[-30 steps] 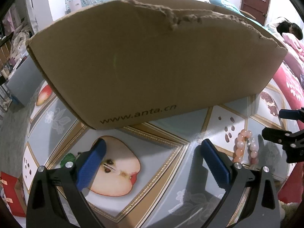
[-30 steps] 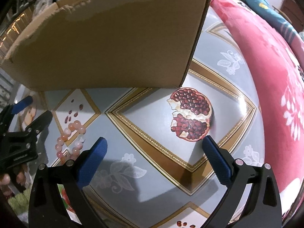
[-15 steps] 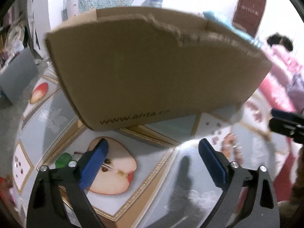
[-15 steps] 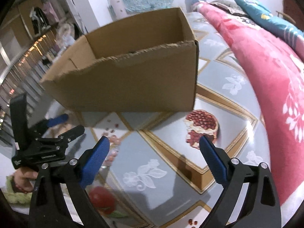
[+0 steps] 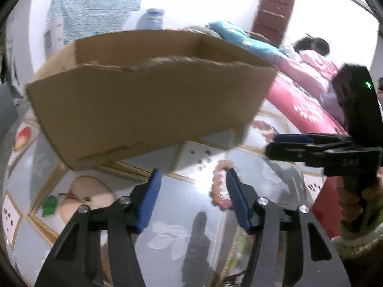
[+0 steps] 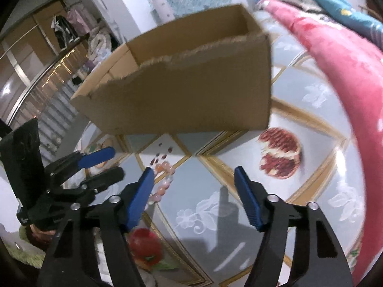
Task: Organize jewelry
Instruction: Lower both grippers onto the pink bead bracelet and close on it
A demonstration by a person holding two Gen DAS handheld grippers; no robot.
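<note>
Both grippers hung over the desk (image 6: pixel 299 110) with nothing between their closing jaws: the left gripper (image 5: pixel 191 179), the right gripper (image 6: pixel 192 173). The bead bracelet (image 6: pixel 162 184) lay on the desk between them; the open cardboard box (image 5: pixel 143 110) stood beyond it.

The cardboard box (image 6: pixel 182 88) is plain brown. The tablecloth (image 6: pixel 210 191) is pale grey-blue with gold-edged diamonds and fruit prints (a red pomegranate (image 6: pixel 280 156) at right). The bracelet (image 6: pixel 165 181) has pink and orange beads. The blanket (image 6: pixel 340 71) far right is red with white flowers.
</note>
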